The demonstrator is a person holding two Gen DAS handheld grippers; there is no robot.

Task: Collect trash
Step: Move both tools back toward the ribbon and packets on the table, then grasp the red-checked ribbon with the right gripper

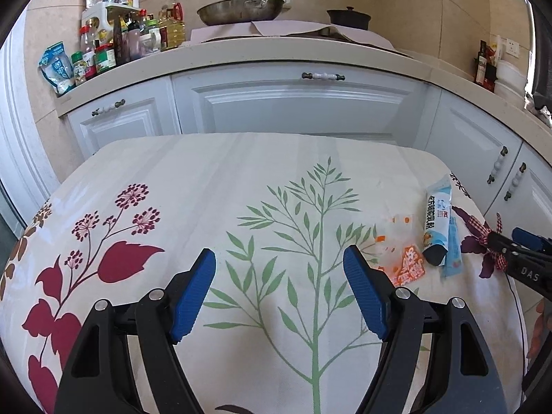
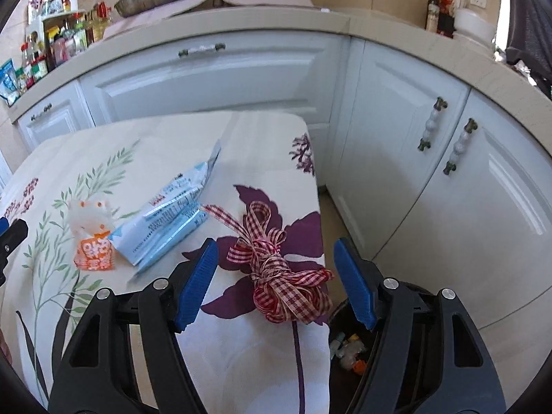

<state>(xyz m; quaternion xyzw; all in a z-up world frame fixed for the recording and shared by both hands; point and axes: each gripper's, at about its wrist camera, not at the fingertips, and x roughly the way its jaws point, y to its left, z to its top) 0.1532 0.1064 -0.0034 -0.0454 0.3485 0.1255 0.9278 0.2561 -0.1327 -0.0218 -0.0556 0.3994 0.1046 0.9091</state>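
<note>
A red-and-white checked ribbon bundle point(image 2: 276, 258) lies near the table's right edge, between the open fingers of my right gripper point(image 2: 276, 276), which is empty. Left of it lie a blue-and-white wrapper point(image 2: 165, 220) and an orange-and-clear wrapper point(image 2: 93, 241). In the left wrist view my left gripper point(image 1: 279, 293) is open and empty above the floral tablecloth point(image 1: 207, 189), with the orange wrapper point(image 1: 407, 265), the blue wrapper point(image 1: 438, 220) and the ribbon point(image 1: 483, 231) to its right. The right gripper's tip point(image 1: 524, 252) shows at the right edge.
A dark trash bin point(image 2: 348, 348) with scraps inside stands on the floor below the table's right edge. White kitchen cabinets point(image 1: 303, 103) and a counter with bottles point(image 1: 114, 41), a wok point(image 1: 241, 10) and a pot point(image 1: 348, 17) stand behind the table.
</note>
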